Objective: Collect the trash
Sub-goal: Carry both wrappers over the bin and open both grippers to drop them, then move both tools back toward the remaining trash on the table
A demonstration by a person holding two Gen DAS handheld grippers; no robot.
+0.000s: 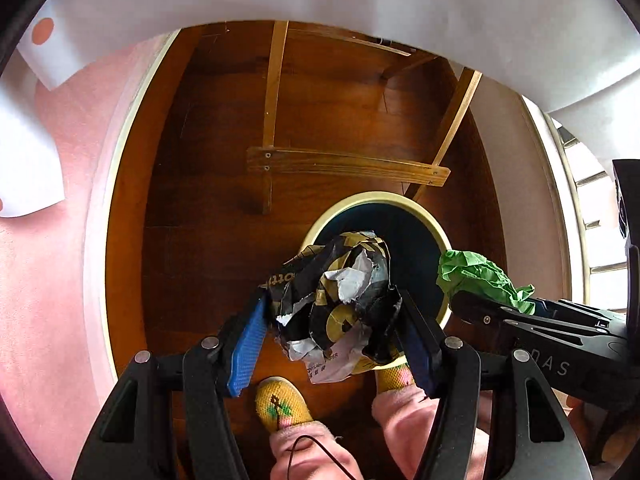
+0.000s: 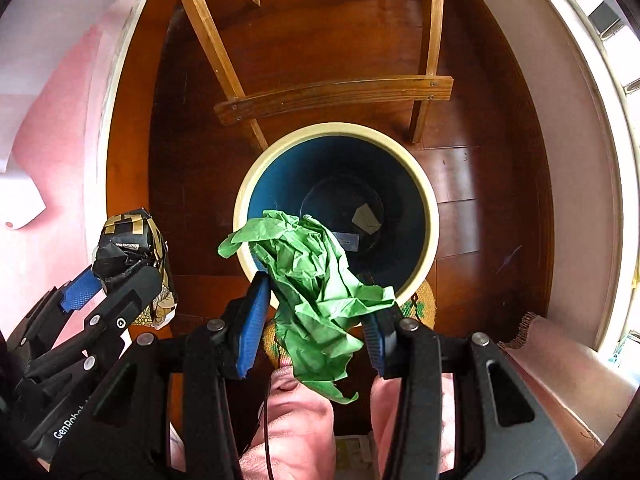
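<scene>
While both loads hang above the floor, the left tongs point(image 1: 334, 332) are clenched on a crumpled black-and-gold wrapper point(image 1: 340, 292), and the right tongs point(image 2: 314, 326) are clenched on a wad of green paper point(image 2: 316, 276). The bin point(image 2: 430, 216), blue inside with a cream rim, stands on the wooden floor point(image 2: 480, 80) beside a chair's legs point(image 2: 332, 94); the green paper hangs over its near rim, while the wrapper is held off to the left, partly over the rim as seen from the left wrist. Both pieces look very light, soft and springy, so they should drop freely but may drift or catch on the blue pads point(image 2: 250, 328). Grasping through the thick middle of each wad seems safest; loose flaps would likely tear or slip. A few scraps already lie at the bottom of the bin.
</scene>
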